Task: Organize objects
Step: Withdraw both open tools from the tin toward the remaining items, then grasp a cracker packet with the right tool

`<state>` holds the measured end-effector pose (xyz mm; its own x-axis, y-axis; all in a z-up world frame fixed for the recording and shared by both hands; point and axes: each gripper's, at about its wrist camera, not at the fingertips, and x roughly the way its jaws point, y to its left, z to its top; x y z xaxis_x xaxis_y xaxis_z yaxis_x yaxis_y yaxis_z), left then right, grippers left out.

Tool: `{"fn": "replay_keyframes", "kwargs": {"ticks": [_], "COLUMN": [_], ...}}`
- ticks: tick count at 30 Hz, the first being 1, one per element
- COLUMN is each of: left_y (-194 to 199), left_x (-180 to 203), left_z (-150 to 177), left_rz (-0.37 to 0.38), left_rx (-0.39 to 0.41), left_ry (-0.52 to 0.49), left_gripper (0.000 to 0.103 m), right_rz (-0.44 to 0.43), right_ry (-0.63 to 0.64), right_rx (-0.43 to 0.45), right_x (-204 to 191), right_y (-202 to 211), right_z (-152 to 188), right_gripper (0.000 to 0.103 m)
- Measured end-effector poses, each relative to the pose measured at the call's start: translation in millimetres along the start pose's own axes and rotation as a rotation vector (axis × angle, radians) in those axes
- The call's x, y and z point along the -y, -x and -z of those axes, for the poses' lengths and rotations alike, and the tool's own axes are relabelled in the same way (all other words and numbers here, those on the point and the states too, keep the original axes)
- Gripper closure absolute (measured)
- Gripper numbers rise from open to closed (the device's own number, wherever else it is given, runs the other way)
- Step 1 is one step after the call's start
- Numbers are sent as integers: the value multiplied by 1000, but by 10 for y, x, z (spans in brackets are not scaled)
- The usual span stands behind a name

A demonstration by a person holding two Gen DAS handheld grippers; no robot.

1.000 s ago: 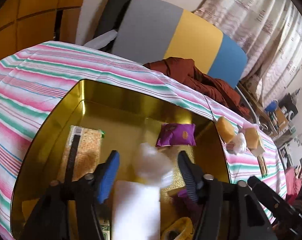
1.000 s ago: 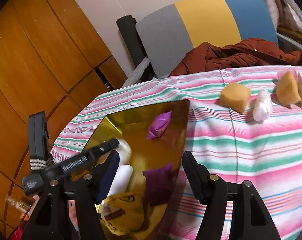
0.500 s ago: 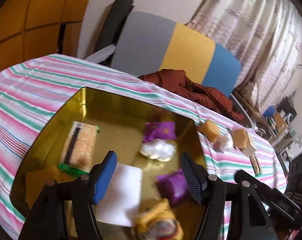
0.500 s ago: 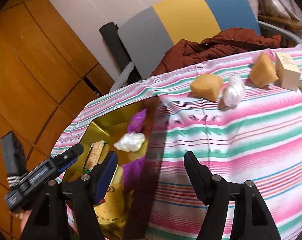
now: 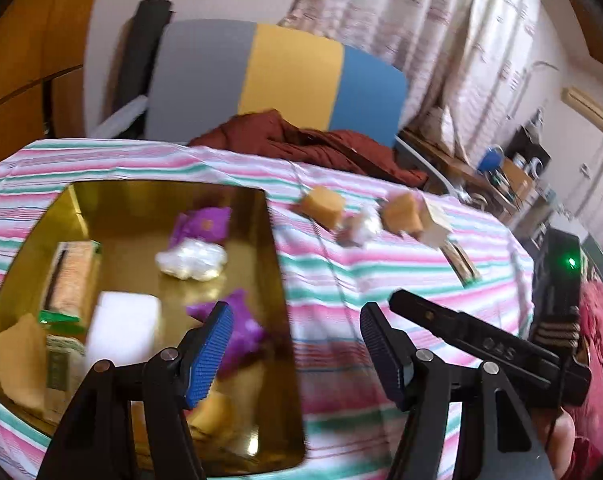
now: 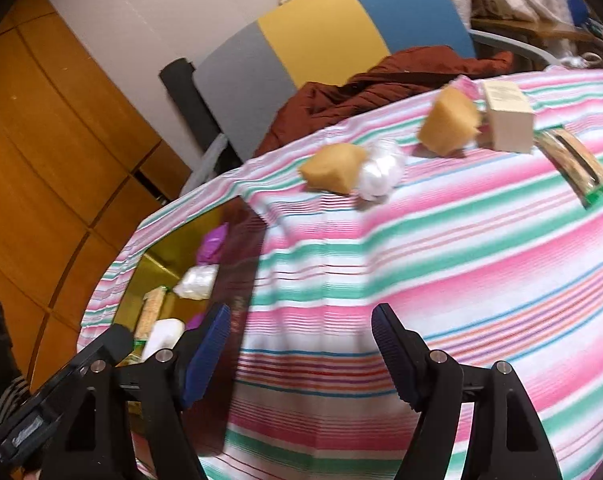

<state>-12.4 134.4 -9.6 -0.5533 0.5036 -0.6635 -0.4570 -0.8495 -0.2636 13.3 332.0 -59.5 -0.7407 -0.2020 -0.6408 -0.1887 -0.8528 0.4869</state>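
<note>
Step in hand: I judge I'm between pickups, swinging both tools away from the gold tray (image 5: 273, 248) toward the loose things on the striped cloth (image 6: 441, 248).
Left gripper (image 5: 295, 350): fingers well apart, nothing between them; it hangs over the tray's right edge.
Right gripper (image 6: 301, 354): fingers wide with only bare cloth between them; its jaws have just been opening.
Already in the tray: a purple packet (image 5: 201, 226), a white wrapped bundle (image 5: 191, 258), a white block (image 5: 123, 322), a cracker pack (image 5: 71, 276) and another purple packet (image 5: 237, 328).
Still out on the cloth: a tan sponge (image 6: 333, 168) touching a white bundle (image 6: 381, 174), then a second sponge (image 6: 449, 122) beside a small box (image 6: 507, 116), and a flat snack pack (image 6: 573, 164) nearest the right edge.
How I'd do it well: go for the near sponge with the right tool, come down on it from above, and close on the side away from the white bundle so that one isn't dragged along. Sponges squash, so I'd close gently.
Risk: both views are smeared with motion, so I'd settle before closing.
Changed since a second ago: the left tool had the white bundle between its fingers; it now lies in the tray, and both views have swung rightward, off the tray.
</note>
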Motion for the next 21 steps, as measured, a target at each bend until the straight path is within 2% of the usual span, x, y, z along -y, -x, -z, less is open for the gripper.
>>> {"fn": "replay_keyframes", "kwargs": {"ticks": [3, 14, 21], "left_y": [-62, -368, -626], "left_x": [233, 901, 1123], "left_z": [77, 332, 384], "left_rz": [34, 122, 134], "left_rx": [-30, -147, -204], "left_ry": [-48, -199, -236], "left_gripper": [36, 36, 36], "right_rz": [28, 152, 278], "right_ry": [-21, -67, -65], "right_rx": [3, 23, 79], "right_x": [163, 880, 1417], "right_y": [40, 242, 427], "right_z": [22, 68, -220], "right_gripper": [25, 25, 25]}}
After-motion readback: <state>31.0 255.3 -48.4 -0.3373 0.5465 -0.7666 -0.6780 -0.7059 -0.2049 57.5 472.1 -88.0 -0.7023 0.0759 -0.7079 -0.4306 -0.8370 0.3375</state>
